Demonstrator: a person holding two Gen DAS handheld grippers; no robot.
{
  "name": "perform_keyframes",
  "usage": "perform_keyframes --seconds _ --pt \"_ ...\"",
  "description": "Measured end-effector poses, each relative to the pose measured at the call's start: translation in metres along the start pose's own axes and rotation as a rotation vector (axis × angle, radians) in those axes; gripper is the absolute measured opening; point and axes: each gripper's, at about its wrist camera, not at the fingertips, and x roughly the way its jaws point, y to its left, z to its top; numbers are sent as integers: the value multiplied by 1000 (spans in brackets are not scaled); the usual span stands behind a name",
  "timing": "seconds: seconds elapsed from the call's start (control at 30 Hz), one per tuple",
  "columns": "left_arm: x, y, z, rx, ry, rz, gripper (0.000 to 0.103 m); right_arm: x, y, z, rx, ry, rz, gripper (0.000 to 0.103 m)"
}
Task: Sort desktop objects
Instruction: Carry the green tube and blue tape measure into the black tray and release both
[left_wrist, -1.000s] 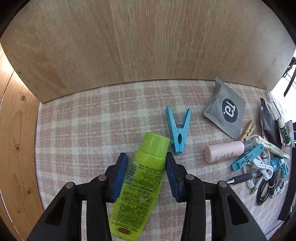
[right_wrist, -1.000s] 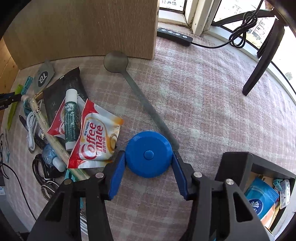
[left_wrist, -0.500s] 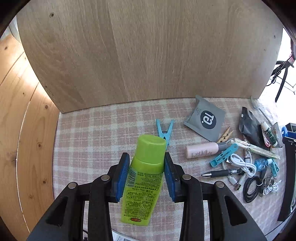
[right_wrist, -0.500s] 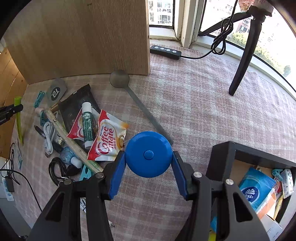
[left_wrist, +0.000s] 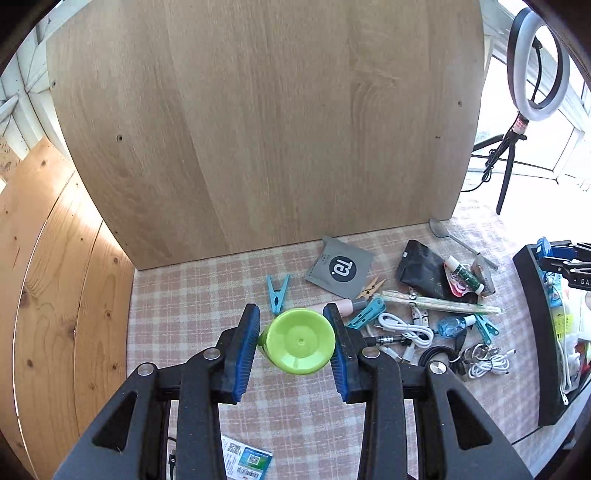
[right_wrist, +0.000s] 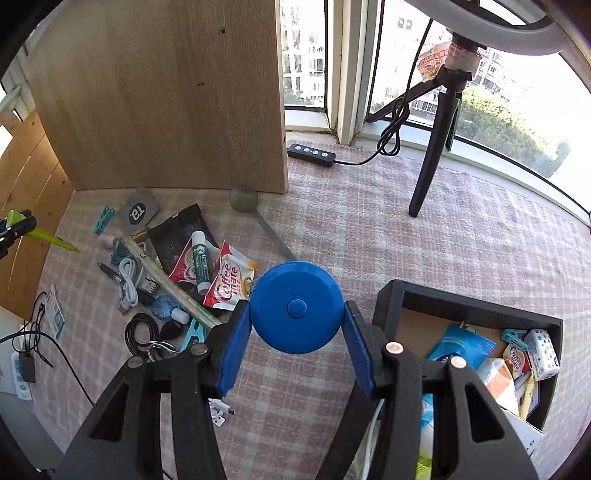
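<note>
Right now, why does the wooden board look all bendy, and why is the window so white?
Left wrist view: the fisheye lens bows the wooden board, and daylight washes out the right edge by the ring light. Right wrist view: the board curves too, but trees outside the window show clearly.

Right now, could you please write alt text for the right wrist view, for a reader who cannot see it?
The right hand-held gripper holds a round blue tape measure above a pink checked tablecloth. To its left lies a pile of small items, including a Coffee-mate sachet; to its right stands a black box already holding packets.
</note>
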Motion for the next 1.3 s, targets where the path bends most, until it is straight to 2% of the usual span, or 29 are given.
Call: perform_keyframes --seconds 0.17,0.37,0.6,0.8,1.0,1.3 --pt "-29 -38 0 47 -39 -41 33 -30 -17 -10 30 -30 -9 49" --pt "-62 -102 0 117 -72 -157 33 -70 -59 -33 94 -58 -59 49" --pt "-92 -202 -5 265 -78 -316 33 -107 -129 -72 210 -60 -143 49" --pt "-101 -294 -21 395 -17 -446 33 -129 -183 -119 305 -44 -210 49" --pt "-113 -375 -40 521 23 -541 33 -137 -224 -163 385 -7 -249 49" --pt "-110 -439 -59 602 138 -620 33 -125 -244 -198 434 54 -252 49"
